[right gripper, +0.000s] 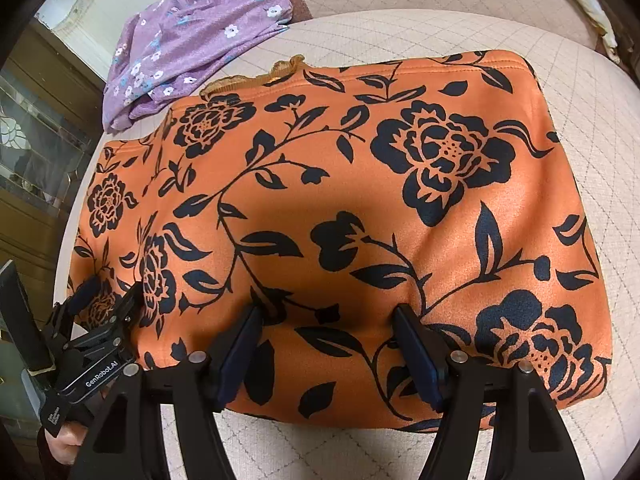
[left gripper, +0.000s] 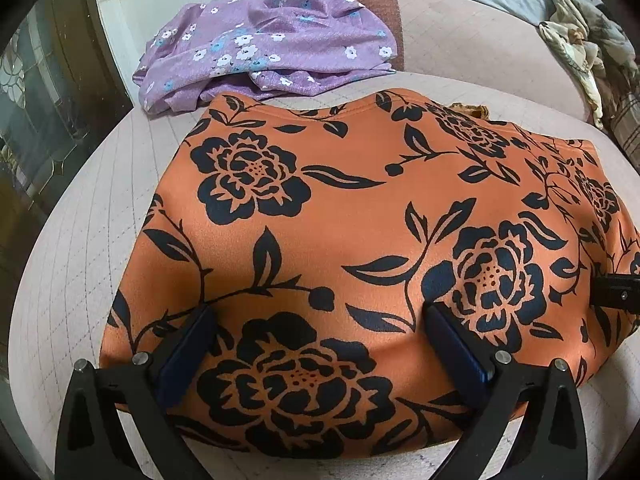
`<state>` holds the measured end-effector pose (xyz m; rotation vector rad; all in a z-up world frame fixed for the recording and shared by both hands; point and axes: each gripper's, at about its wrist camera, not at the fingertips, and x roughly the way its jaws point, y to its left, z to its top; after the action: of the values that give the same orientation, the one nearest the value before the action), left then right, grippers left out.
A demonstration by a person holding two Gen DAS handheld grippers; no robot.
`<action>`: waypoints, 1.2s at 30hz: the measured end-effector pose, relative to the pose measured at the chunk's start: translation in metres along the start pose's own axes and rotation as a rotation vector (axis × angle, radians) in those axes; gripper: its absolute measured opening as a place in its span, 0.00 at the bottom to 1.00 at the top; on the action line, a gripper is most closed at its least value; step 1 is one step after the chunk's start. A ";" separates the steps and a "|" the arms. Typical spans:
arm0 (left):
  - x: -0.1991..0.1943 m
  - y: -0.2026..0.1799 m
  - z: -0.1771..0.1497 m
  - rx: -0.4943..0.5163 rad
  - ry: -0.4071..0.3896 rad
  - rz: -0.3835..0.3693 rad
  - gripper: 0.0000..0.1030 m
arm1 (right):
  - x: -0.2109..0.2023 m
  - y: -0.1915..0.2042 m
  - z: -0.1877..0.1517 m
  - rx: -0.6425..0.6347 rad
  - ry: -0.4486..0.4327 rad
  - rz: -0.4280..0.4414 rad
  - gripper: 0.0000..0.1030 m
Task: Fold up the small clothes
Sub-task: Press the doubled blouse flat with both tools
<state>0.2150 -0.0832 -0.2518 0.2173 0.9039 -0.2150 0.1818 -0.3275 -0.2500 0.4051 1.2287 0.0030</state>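
An orange garment with a black flower print [left gripper: 360, 200] [right gripper: 360, 208] lies flat in a folded rectangle on a pale quilted cushion [left gripper: 80, 240] [right gripper: 440, 36]. My left gripper [left gripper: 318, 312] is open wide, its fingertips resting on the near left part of the cloth with nothing pinched. My right gripper [right gripper: 327, 312] is open less wide, and its tips touch the fabric near the front edge with only flat cloth between them. In the right wrist view my left gripper [right gripper: 110, 292] shows at the garment's left end. At the right border of the left wrist view, part of my right gripper [left gripper: 616, 288] shows.
A crumpled purple garment with small white and blue flowers [left gripper: 272, 48] [right gripper: 188, 40] lies behind at the back left. A heap of pale cloth [left gripper: 580, 48] sits at the far right. A glass-fronted cabinet [left gripper: 40, 100] stands beyond the cushion's left edge. A hand [right gripper: 60, 448] grips the left tool.
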 end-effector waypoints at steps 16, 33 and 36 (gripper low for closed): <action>-0.023 0.027 0.014 -0.057 -0.064 0.103 1.00 | 0.002 0.001 0.003 -0.021 0.009 0.000 0.71; -0.042 0.063 0.023 -0.146 -0.137 0.176 1.00 | 0.004 0.002 0.004 -0.041 0.005 -0.009 0.72; -0.041 0.063 0.023 -0.145 -0.135 0.173 1.00 | 0.004 0.002 0.004 -0.042 0.005 -0.008 0.72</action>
<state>0.2248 -0.0258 -0.1997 0.1436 0.7583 -0.0028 0.1874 -0.3261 -0.2521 0.3638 1.2327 0.0228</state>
